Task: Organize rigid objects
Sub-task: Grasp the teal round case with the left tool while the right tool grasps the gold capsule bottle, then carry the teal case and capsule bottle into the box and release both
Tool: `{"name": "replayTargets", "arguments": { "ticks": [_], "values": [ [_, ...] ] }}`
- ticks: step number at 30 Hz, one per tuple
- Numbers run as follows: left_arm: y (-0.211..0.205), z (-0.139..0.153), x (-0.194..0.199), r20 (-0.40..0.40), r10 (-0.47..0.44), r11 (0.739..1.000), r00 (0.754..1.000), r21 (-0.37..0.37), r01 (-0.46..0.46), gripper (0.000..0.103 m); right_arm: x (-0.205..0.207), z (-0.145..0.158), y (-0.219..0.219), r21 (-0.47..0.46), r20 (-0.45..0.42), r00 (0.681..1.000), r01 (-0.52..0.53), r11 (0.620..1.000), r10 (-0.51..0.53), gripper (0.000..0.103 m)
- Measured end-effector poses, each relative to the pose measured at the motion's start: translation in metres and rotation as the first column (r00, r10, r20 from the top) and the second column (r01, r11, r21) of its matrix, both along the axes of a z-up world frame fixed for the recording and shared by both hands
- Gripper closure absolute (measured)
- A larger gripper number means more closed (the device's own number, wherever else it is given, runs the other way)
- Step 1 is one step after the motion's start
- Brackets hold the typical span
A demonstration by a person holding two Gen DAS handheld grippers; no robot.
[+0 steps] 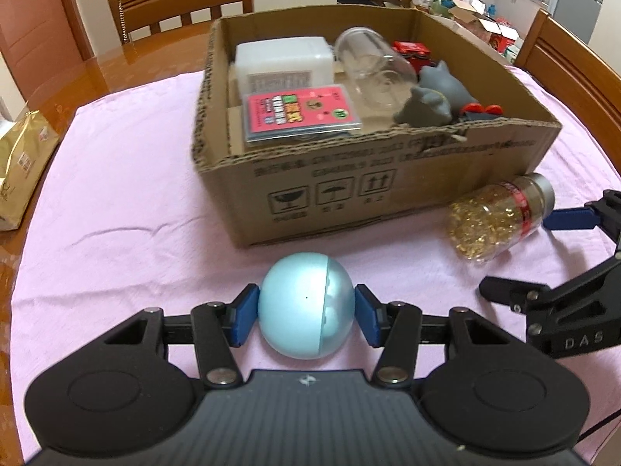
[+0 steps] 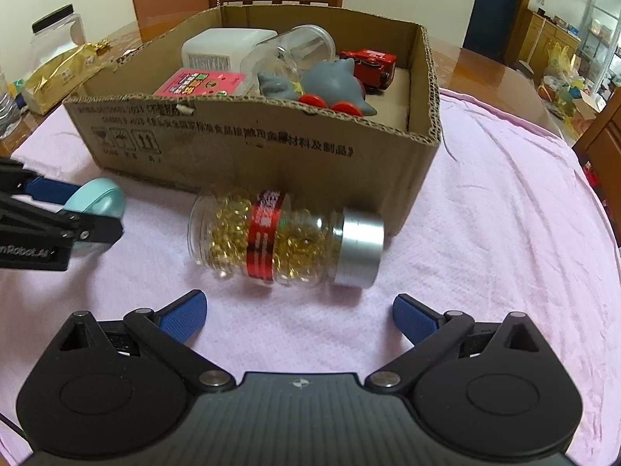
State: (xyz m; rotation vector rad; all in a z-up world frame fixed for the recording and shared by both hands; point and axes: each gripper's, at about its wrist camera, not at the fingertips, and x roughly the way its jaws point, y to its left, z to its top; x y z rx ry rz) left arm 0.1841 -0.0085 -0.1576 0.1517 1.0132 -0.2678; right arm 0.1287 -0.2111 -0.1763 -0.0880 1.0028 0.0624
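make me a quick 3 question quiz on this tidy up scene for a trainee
1. True or false: the left tool is shut on the pale blue ball.
2. Multiple choice: how does the capsule bottle sit? A) upright inside the box B) on its side on the pink cloth, in front of the cardboard box C) clamped in the right tool
3. Short answer: which rigid things outside the box are yet to go in?

Key
1. True: both blue pads press on the ball.
2. B: it lies there with its silver cap beside the box corner; the right tool is open just short of it.
3. The pale blue ball and the capsule bottle.
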Motion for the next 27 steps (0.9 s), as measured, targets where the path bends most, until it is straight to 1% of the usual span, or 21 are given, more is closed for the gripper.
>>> {"name": "replayTargets", "arguments": {
  "ticks": [3,6,9,11,15,20,25,27],
  "values": [
    [0.002,0.0,0.0,0.0,-0.001,1.0,1.0,-0.002,0.001,0.051,0.004,0.004,0.005,0.026,0.021,1.0,0.01,1.0,-0.011,0.0],
    [0.002,0.0,0.0,0.0,-0.004,1.0,1.0,-0.003,0.004,0.051,0.013,0.004,0.012,-0.009,0.028,0.999,0.031,0.999,-0.031,0.0],
    [0.003,0.001,0.001,-0.008,-0.007,1.0,1.0,-0.005,0.007,0.051,0.018,0.004,0.014,-0.006,0.032,0.998,0.052,0.999,-0.052,0.0],
    [0.003,0.002,0.002,-0.017,-0.012,1.0,1.0,-0.003,0.012,0.051,0.021,0.007,0.016,-0.018,0.041,0.997,0.069,0.997,-0.068,0.005],
    [0.007,0.004,0.004,-0.041,-0.03,0.999,0.999,-0.014,0.03,0.051,0.024,0.011,0.015,-0.02,0.007,0.997,0.073,0.997,-0.073,0.006],
    [0.01,0.016,0.0,-0.043,-0.084,0.996,0.995,0.002,0.085,0.051,0.023,0.024,0.014,-0.004,-0.024,1.0,0.018,1.0,-0.018,0.006],
    [0.015,0.04,-0.005,-0.063,-0.152,0.988,0.986,-0.001,0.152,0.051,0.018,0.047,0.011,0.012,-0.038,0.997,-0.066,0.998,0.066,0.006],
    [0.015,0.053,-0.008,-0.057,-0.18,0.984,0.982,0.003,0.181,0.051,0.015,0.058,0.01,0.017,-0.037,0.994,-0.1,0.995,0.101,0.006]
  ]
}}
